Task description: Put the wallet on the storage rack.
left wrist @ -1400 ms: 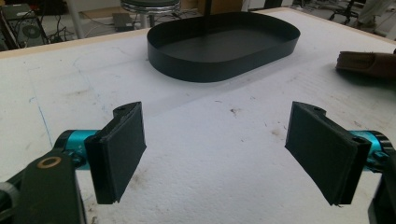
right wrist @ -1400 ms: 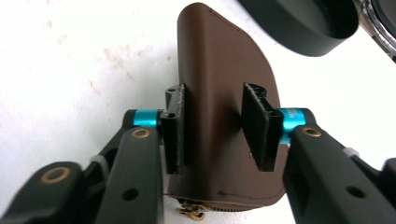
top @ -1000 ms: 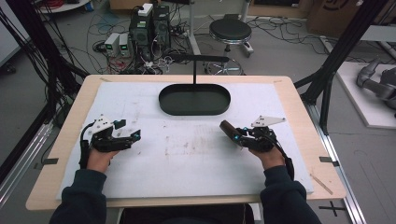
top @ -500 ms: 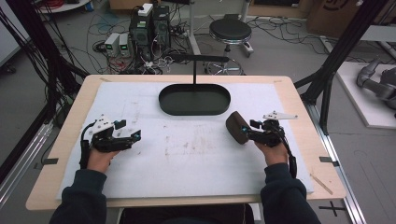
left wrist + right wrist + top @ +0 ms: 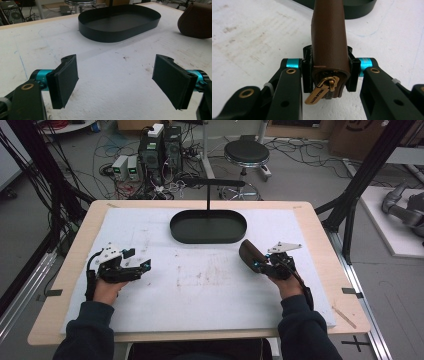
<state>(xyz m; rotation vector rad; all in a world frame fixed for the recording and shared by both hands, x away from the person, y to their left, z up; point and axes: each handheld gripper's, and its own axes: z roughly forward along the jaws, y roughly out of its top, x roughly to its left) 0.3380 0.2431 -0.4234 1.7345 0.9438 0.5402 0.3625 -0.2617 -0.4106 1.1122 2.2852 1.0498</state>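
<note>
Right gripper [image 5: 329,75] jaws, just closing, clamp brown pouch [image 5: 329,37] near tray [image 5: 208,226].

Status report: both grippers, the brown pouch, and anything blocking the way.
Left gripper open, empty. Right gripper just closed on pouch. Tray ahead, path clear.

Left hand-held gripper [image 5: 142,266] low over the tabletop [image 5: 210,295], jaws spread wide, nothing between the pads [image 5: 65,79], right hand-held gripper [image 5: 256,264] tilted up off the tabletop, jaws just closing, clamped around a brown pouch [image 5: 329,37], forearms in dark sleeves.
</note>
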